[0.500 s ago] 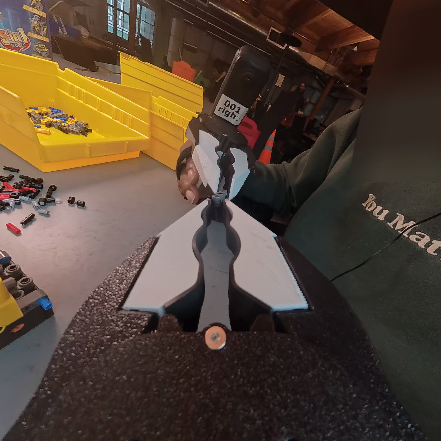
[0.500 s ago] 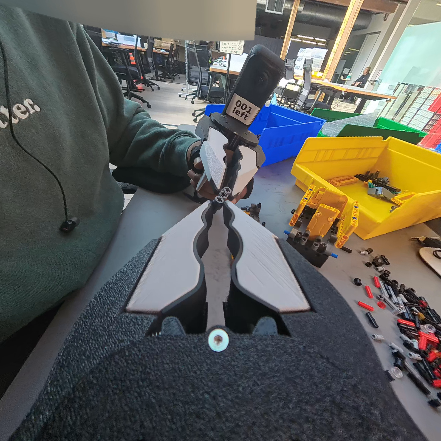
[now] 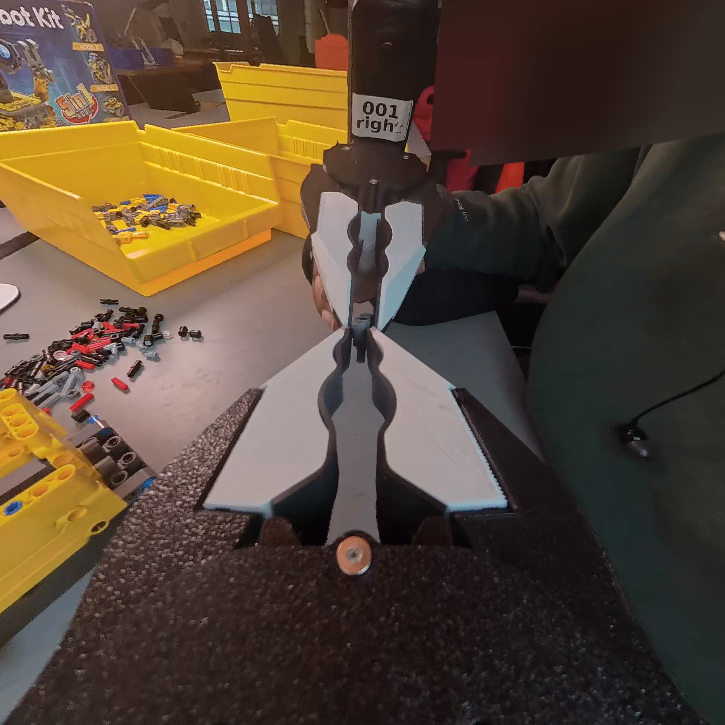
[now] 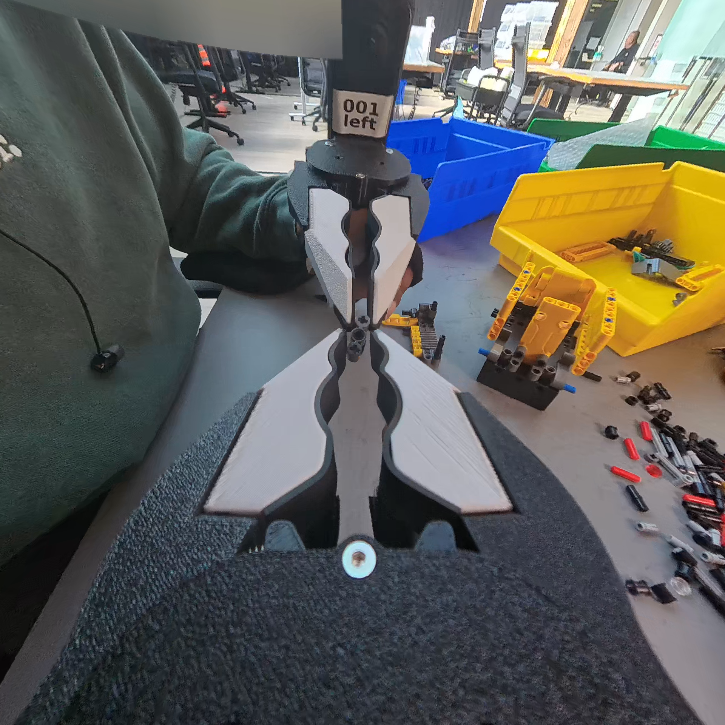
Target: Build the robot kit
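Nearest, clenched with the left gripper [image 3: 359, 334] on one small dark grey connector [image 3: 359, 342], held above the grey table [image 3: 243, 314]. Met tip to tip by the right gripper [image 4: 359, 334], likewise clamped on that same connector; cannot tell whether one part or two joined. Gripped by two hands, with one white printed label on each handle.

Just beyond on the table:
- one yellow-and-black model [image 4: 545, 337] on a black base
- one small yellow-and-grey sub-assembly [image 4: 425, 333] beside the tips
- one loose scatter of black, red and grey pins [image 4: 686, 470], too many to count

Worn close by: one dark green sweatshirt [image 4: 78, 274] with pale embroidered lettering, one black cable ending in a clip [image 4: 106, 359].

Farther back:
- three yellow bins in the left wrist view, the nearest [image 3: 196, 251] holding mixed yellow, grey and blue parts
- one more yellow bin with parts [image 4: 549, 251] in the right wrist view
- one blue bin [image 4: 470, 176]
- two green bins [image 4: 627, 157]
- one blue printed kit box [image 3: 59, 78] standing behind the yellow bins

Farthest: office chairs, long desks, one seated person [image 4: 627, 47].
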Demonstrator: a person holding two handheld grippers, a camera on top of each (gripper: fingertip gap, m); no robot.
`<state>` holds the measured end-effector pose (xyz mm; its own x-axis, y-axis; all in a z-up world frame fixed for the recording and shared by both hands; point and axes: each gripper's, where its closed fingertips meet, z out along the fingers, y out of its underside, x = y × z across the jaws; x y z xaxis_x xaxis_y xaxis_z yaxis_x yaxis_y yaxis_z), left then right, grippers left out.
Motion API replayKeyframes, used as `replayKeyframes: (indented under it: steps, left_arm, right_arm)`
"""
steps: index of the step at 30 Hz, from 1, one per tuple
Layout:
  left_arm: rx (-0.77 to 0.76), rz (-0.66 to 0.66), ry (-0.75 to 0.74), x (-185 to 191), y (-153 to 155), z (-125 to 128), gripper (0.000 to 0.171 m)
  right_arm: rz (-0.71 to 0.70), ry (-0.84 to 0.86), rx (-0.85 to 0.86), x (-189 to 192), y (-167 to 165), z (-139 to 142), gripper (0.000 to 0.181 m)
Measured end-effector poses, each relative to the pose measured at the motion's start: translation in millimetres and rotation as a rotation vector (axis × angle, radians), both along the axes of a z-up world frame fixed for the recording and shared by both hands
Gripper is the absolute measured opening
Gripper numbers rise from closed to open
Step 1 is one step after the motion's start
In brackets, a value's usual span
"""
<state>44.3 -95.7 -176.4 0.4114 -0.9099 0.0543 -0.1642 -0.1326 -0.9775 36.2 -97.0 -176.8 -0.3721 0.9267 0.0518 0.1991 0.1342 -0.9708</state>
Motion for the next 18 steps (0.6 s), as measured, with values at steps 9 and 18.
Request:
replayKeyframes:
  steps: [9, 18]
  left_arm:
    - [0.006, 0.092, 0.136, -15.3, 12.7, -15.1, 0.010]
    - [-0.212, 0.148, 0.505, -35.5, 17.5, -89.1, 0.023]
  right_arm:
    - [-0.090, -0.076, 0.013, -1.1, 21.1, -11.9, 0.006]
    - [-0.212, -0.245, 0.053, 6.9, 52.9, -42.0, 0.007]
